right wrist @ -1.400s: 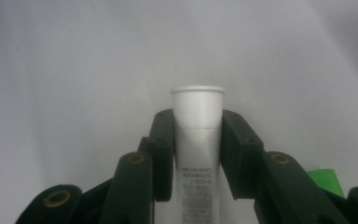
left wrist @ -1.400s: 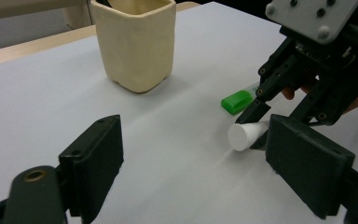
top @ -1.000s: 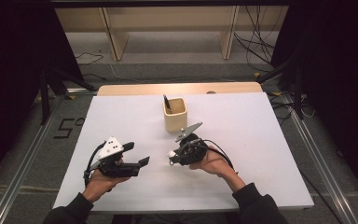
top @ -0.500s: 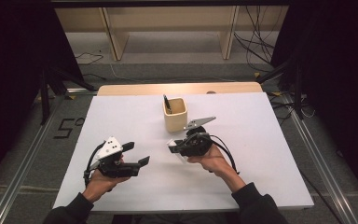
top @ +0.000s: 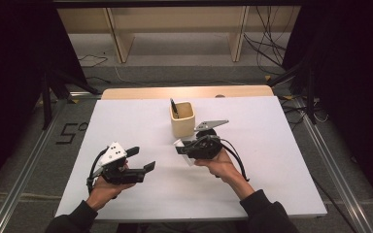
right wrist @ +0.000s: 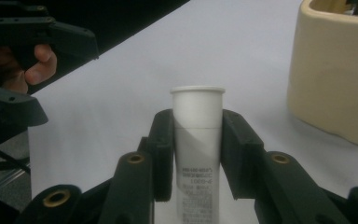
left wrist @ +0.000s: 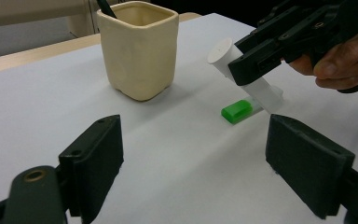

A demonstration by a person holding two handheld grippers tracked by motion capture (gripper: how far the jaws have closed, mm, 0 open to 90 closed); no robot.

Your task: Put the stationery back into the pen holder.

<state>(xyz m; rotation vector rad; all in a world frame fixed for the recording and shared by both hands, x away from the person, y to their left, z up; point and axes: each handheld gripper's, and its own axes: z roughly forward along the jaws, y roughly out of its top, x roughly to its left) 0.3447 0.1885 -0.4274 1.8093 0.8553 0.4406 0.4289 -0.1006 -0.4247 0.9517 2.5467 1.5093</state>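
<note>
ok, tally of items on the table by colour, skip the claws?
Cream: 1, square cup
White: 1, tube clamped in the right claw
Green: 1, cap
Dark: 1, pen in the cup
Total: 4

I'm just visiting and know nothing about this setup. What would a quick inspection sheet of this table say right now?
Surface: white table, bare around the work; wooden strip along its far edge.
Job's things: white tube with a green cap, tilted, cap end low at the table; cream holder upright behind it, a dark pen inside.
Clutter: nothing seen.
Grippers: right gripper clamped on the tube; left gripper open, nothing between its jaws, pointing towards the tube.
Cables: one black cable trails from each gripper; more lie on the floor behind.
Surroundings: wooden shelf frame behind, dark curtains at both sides, metal rails on the floor.
</note>
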